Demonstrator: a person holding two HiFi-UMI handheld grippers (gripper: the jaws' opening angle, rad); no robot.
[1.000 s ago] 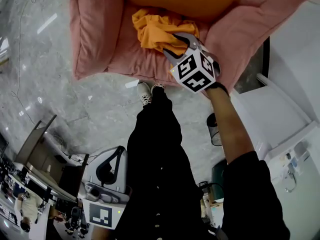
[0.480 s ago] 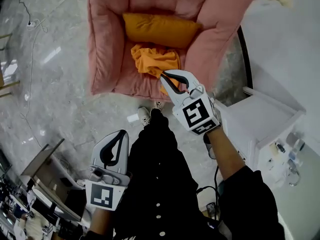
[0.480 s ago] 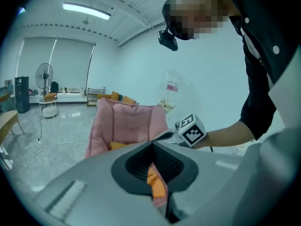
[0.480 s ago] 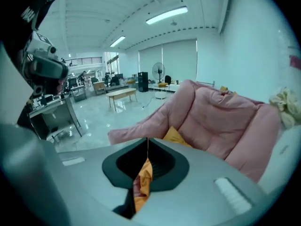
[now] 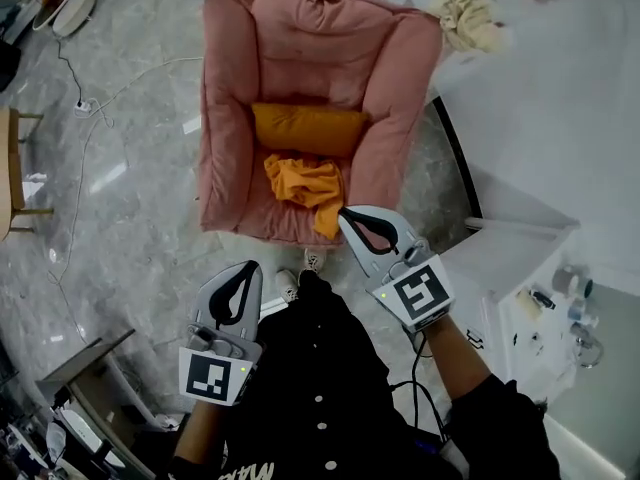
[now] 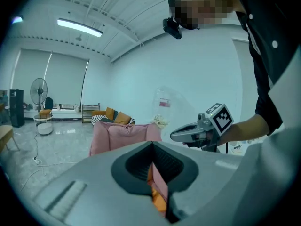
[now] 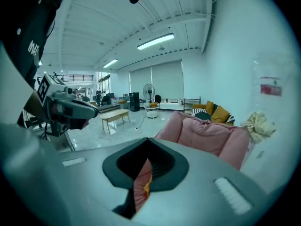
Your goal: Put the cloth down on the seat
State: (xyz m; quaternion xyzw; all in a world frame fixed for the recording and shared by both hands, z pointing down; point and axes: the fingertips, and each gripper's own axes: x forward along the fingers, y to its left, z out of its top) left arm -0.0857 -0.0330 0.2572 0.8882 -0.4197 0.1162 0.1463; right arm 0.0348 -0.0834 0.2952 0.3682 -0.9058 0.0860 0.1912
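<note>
An orange cloth point(image 5: 303, 181) lies crumpled on the seat of the pink armchair point(image 5: 225, 138), in front of an orange cushion point(image 5: 308, 128). One corner hangs over the seat's front edge. My right gripper point(image 5: 344, 212) is just off that front edge, below the cloth and apart from it, shut with nothing in it. My left gripper point(image 5: 252, 265) is lower left, over the floor, also shut and empty. In the left gripper view the armchair point(image 6: 122, 133) and the right gripper point(image 6: 197, 131) show beyond my jaws. The right gripper view shows the armchair point(image 7: 207, 133) ahead.
A white cabinet point(image 5: 520, 258) stands right of the chair, with small items on its lower shelf. A beige rag point(image 5: 468, 18) lies on the white surface behind. A cable point(image 5: 100, 118) runs over the marble floor at left. The person's black trousers and a shoe point(image 5: 288, 286) are below.
My right gripper has let go of the orange cloth, which now rests on the seat, and has drawn back from the chair. The left gripper has come up into view.
</note>
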